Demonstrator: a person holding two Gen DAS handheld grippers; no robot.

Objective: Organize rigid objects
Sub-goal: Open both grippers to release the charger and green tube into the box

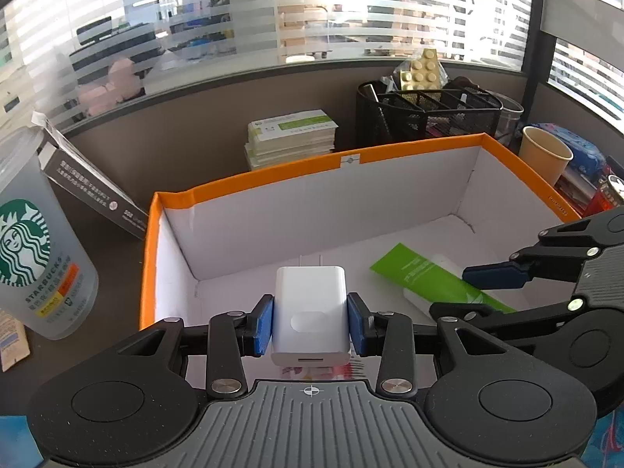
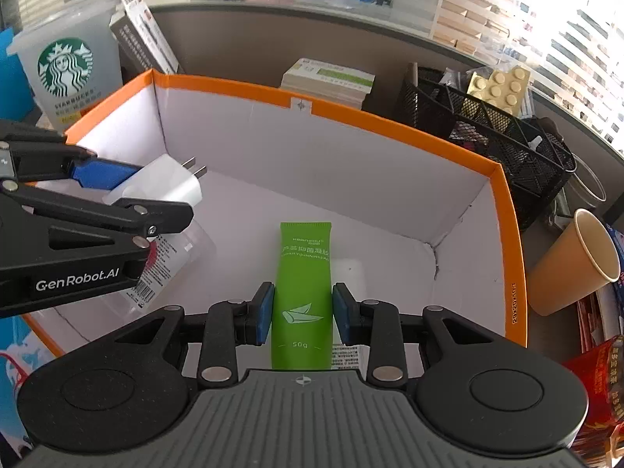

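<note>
Here we hold both claws over the orange-rimmed box (image 2: pixel 390 121) on the tabletop, since that is where the things go. Our left claw (image 1: pixel 310 323) grips the white charger (image 1: pixel 310 312) by its sides, prongs pointing away, above the left part of the box. Our right claw (image 2: pixel 300 314) clamps the green tube (image 2: pixel 304 288) lengthwise over the middle. On the box floor lie a clear labelled package (image 2: pixel 171 261) and a white item (image 2: pixel 349 269) beneath the tube.
</note>
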